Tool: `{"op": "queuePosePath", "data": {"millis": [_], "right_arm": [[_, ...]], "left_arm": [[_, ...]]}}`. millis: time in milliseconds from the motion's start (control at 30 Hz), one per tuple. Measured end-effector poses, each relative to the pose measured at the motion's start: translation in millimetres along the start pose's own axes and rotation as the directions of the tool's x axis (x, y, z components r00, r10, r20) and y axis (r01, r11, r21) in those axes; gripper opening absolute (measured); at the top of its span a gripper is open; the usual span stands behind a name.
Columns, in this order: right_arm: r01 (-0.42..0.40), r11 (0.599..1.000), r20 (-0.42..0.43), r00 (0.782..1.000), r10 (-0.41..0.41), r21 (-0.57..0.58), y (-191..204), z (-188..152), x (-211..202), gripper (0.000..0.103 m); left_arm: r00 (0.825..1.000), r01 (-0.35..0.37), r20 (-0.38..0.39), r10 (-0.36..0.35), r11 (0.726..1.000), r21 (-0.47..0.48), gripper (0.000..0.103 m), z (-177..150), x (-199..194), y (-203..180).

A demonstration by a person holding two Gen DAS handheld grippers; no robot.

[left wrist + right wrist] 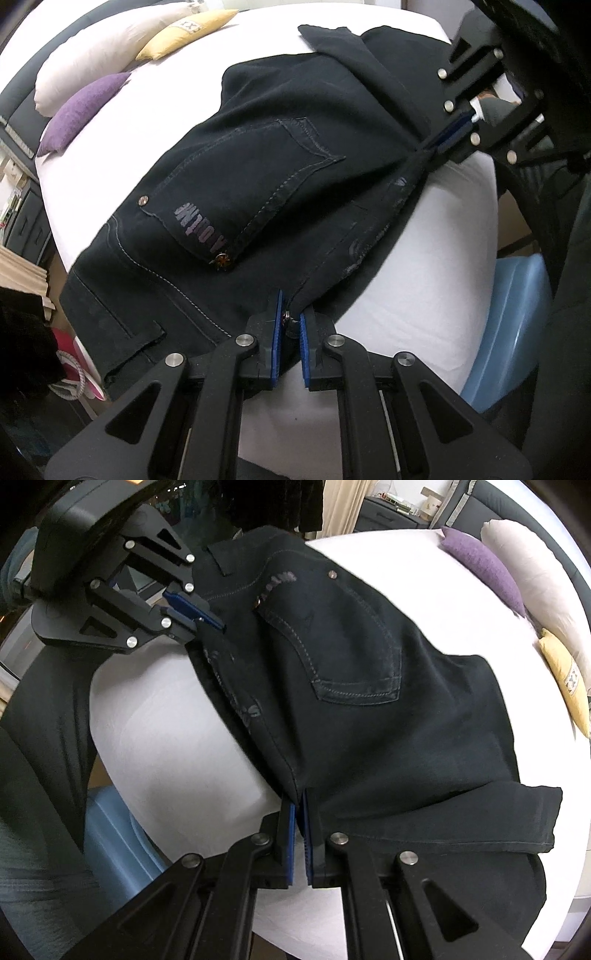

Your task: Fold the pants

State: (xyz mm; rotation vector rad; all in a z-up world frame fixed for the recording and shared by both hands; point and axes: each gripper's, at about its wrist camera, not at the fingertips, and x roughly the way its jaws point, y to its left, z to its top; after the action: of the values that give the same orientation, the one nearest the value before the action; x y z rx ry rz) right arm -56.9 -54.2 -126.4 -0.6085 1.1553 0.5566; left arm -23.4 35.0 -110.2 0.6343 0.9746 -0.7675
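The left gripper point(291, 325) is clamped on the waist end of black pants point(258, 177) lying across the near part of a white bed point(424, 240). To its right, the right gripper point(300, 814) pinches the same near edge. If either thin pinch slips, the layers would likely skew.

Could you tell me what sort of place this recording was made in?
Most likely a bedroom: black pants lie on a bed with a white sheet, pillows and a purple cushion sit against a dark padded headboard.
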Motion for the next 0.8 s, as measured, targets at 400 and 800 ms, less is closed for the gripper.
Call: {"op": "queuePosePath", "data": {"millis": [400, 800], "right_arm": [[-0.031, 0.991, 0.065, 0.998, 0.022, 0.131, -10, -10, 0, 0.011], [-0.049, 0.980, 0.107, 0.994, 0.028, 0.194, -27, -23, -6, 0.014]], "left_arm": [[1.000, 0.006, -0.005, -0.007, 0.993, -0.121, 0.015, 0, -26, 22], [0.996, 0.046, 0.086, -0.027, 0.974, -0.222, 0.015, 88, 2, 23]]}}
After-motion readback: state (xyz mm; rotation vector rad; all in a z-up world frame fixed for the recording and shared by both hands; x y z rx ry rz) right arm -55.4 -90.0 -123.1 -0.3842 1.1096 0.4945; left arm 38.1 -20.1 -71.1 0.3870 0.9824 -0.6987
